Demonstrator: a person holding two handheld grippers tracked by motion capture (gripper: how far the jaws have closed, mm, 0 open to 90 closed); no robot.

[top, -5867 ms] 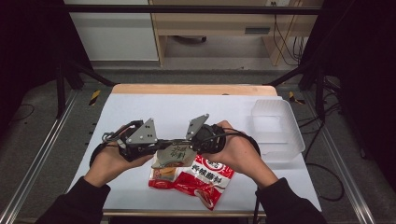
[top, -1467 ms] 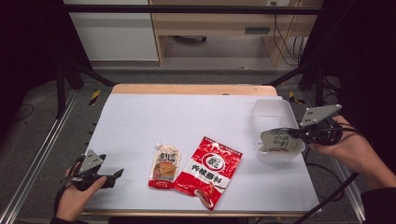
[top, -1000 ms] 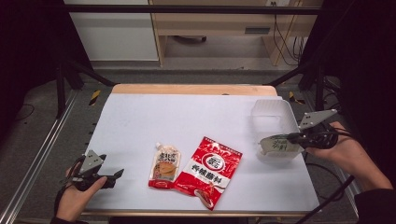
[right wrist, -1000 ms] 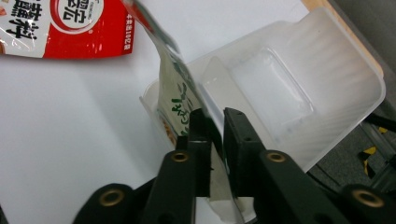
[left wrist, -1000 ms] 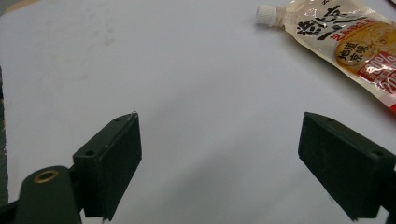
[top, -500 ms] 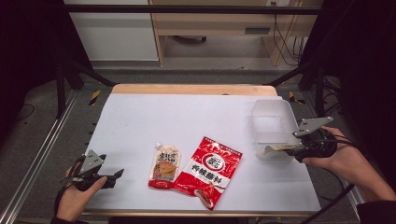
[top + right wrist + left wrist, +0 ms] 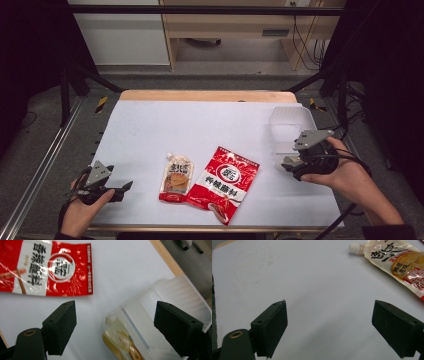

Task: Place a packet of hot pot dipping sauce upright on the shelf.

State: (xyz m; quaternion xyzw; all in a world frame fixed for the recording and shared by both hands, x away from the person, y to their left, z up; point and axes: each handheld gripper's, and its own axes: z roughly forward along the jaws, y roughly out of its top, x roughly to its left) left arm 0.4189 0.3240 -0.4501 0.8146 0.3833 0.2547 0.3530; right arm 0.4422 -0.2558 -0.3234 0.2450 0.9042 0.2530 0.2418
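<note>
Two flat packets lie on the white table point(image 7: 150, 130) near its front edge: a glossy red-and-white seasoning sachet point(image 7: 223, 183) and, touching its left side, a beige spouted sauce pouch point(image 7: 175, 176). Right gripper point(image 7: 113, 327), jaws spread wide, hovers at the clear plastic tub point(image 7: 290, 130) by the right edge; a pale packet with gold print point(image 7: 120, 342) lies inside. Left gripper point(image 7: 329, 330), also spread, holds nothing above bare tabletop at the front-left corner. Centre and back stand open.
</note>
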